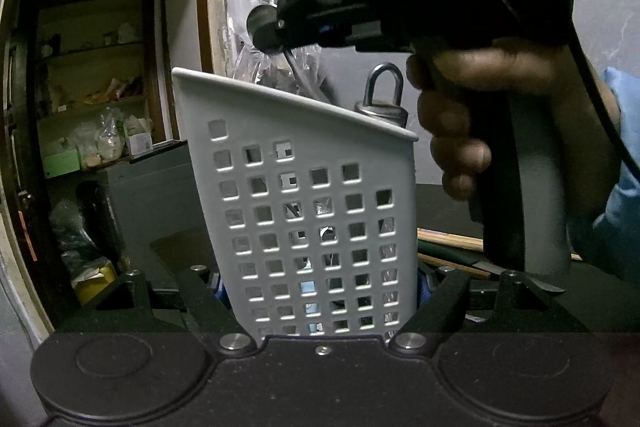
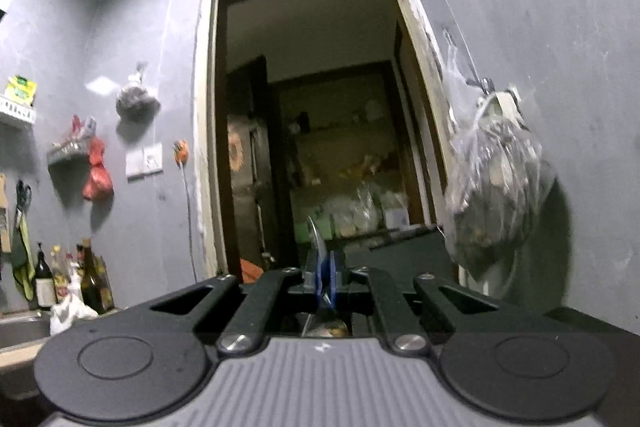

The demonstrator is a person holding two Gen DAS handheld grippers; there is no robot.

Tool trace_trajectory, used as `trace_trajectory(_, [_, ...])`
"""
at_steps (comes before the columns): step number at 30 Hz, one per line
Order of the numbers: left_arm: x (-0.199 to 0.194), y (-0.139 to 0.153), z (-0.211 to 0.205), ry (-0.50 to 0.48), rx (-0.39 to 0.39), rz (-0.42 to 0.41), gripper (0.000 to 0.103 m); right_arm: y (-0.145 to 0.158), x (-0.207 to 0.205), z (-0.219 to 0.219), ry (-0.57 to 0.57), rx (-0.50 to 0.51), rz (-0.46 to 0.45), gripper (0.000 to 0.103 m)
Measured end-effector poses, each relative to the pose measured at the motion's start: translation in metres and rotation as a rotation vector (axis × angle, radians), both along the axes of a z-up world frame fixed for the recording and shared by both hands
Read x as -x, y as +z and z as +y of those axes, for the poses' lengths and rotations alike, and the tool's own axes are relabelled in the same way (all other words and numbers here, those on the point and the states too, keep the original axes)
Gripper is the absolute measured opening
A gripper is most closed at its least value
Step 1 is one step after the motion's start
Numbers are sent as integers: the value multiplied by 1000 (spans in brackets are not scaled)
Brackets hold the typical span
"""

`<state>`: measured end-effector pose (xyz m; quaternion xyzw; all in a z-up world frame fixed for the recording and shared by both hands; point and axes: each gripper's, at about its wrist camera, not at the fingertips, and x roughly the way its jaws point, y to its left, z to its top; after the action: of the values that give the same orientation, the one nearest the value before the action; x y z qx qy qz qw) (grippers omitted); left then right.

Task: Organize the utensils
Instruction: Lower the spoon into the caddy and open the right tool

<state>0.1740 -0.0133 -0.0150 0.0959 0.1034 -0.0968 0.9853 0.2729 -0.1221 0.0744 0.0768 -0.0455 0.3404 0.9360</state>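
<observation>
We brace the white perforated utensil holder point(image 1: 304, 211) between the fingers of the left gripper point(image 1: 320, 291), whose jaws stand wide and press against the holder's lower flanks; the grip appears to steady the caddy so that it does not tip while a piece is lowered in. The holder leans slightly, its slanted rim point(image 1: 296, 103) rising toward the left. Above that rim on the right projects a metal handle with a hanging loop point(image 1: 385, 95), so at least one utensil already stands inside; others are only glimpsed through the square holes.

The right gripper point(image 2: 325, 281) is clenched on a thin metal utensil point(image 2: 316, 239), seen edge-on, whose tip rises past the blue pads point(image 2: 320, 279); which kind of utensil it is we cannot tell. In the left wrist view the right hand point(image 1: 472, 123) holds its tool above and to the right of the holder, apparently poised for insertion.

Open room lies over the rim's left and central span; the loop handle crowds the right corner. We judge the descent must clear the rim's thin edge and avoid that handle. More utensils point(image 1: 472, 259) lie on the dark counter point(image 1: 440, 199) just right of the holder, awaiting sorting.
</observation>
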Motion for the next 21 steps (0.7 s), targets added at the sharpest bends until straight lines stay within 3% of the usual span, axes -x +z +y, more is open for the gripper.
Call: trace_trajectory(21, [0, 0, -1, 2, -3, 0, 78, -34, 22, 12, -43, 142, -42, 6])
